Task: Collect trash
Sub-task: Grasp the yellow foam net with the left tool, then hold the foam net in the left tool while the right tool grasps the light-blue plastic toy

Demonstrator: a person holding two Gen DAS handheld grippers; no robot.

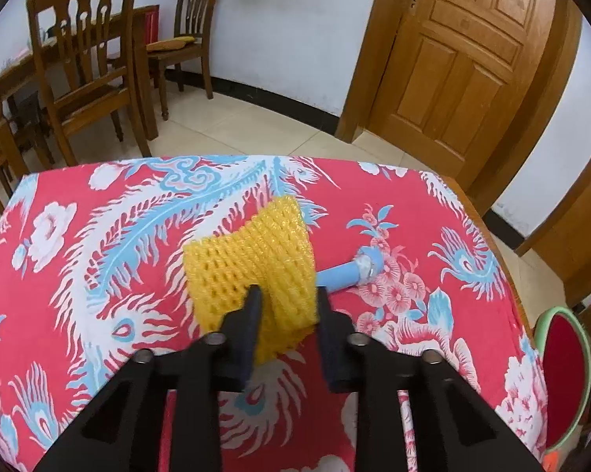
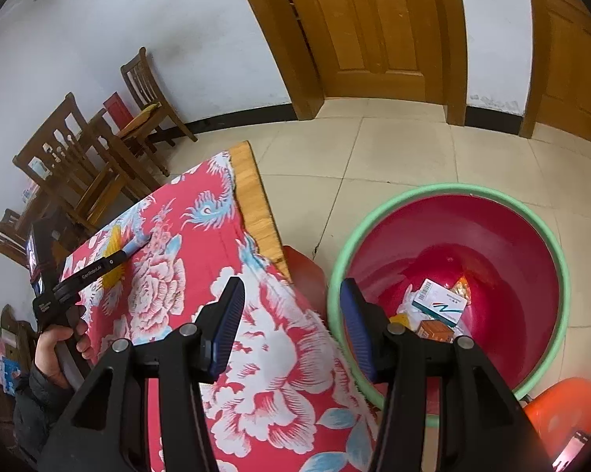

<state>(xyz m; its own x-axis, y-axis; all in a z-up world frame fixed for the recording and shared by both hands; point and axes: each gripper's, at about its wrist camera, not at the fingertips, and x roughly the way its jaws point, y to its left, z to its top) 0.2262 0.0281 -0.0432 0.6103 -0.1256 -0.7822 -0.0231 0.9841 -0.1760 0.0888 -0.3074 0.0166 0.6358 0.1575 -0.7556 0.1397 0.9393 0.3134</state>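
A yellow foam net (image 1: 256,259) lies on the table's red flowered cloth (image 1: 98,275). My left gripper (image 1: 287,295) is shut on its near end, which is pinched between the two black fingers. A light blue tube (image 1: 346,271) lies just right of the net. In the right wrist view the left gripper (image 2: 118,253) reaches over the net (image 2: 114,236), held by a person's hand (image 2: 55,350). My right gripper (image 2: 291,291) stands open and empty over the table's right edge, beside a red basin with a green rim (image 2: 444,188).
The basin holds a white box (image 2: 439,301), an orange box (image 2: 435,330) and other scraps. An orange stool (image 2: 562,409) stands by it. Wooden chairs (image 1: 91,70) and a wooden door (image 1: 460,59) lie beyond the table on a tiled floor.
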